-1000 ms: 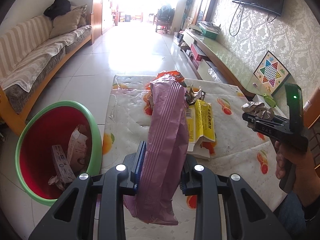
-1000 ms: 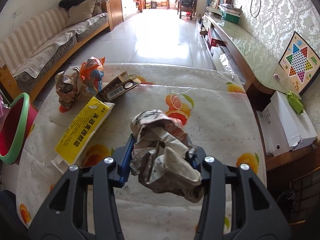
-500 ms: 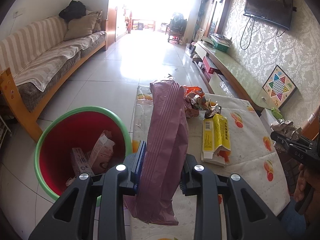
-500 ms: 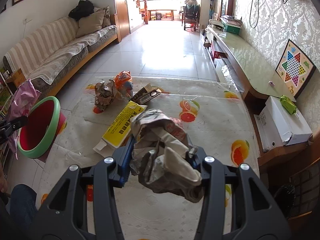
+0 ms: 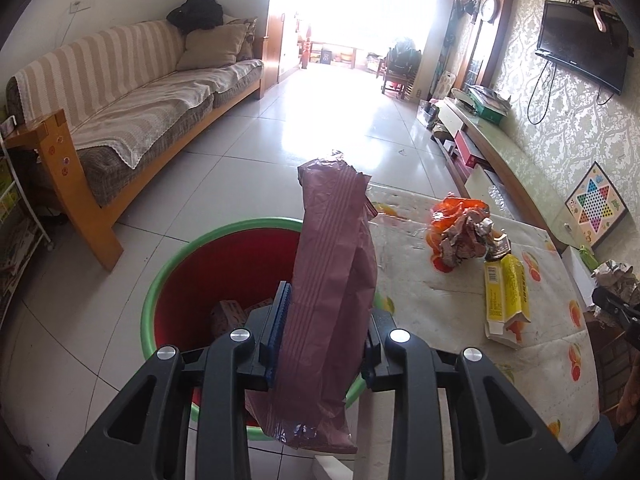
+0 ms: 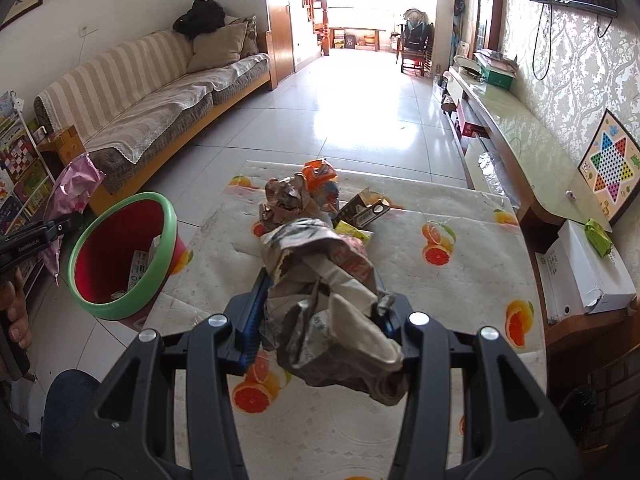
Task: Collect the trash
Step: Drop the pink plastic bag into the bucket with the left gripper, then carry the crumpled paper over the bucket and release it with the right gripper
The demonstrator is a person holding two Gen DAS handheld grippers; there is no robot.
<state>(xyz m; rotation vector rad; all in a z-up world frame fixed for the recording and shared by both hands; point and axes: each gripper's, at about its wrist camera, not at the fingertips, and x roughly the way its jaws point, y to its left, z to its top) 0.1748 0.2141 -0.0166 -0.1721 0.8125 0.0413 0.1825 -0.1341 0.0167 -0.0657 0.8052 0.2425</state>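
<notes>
My left gripper (image 5: 326,320) is shut on a long pink plastic wrapper (image 5: 332,280) and holds it over the near rim of the red bin with a green rim (image 5: 192,248). The bin holds a few cartons. My right gripper (image 6: 320,312) is shut on a crumpled paper wad (image 6: 324,296) above the low table (image 6: 460,280). In the right wrist view the bin (image 6: 120,256) stands on the floor left of the table, with the pink wrapper (image 6: 74,188) beside it. A yellow box (image 5: 506,292), a crumpled foil ball (image 5: 466,236) and an orange wrapper (image 5: 456,206) lie on the table.
A striped sofa (image 5: 132,100) runs along the left wall. A long TV counter (image 6: 516,136) runs along the right wall. A white box (image 6: 588,276) sits right of the table. A shelf (image 6: 20,176) stands at the far left. Tiled floor stretches ahead.
My left gripper has carried the pink wrapper leftward from over the table to over the bin. My right gripper has pulled back and up with the paper wad.
</notes>
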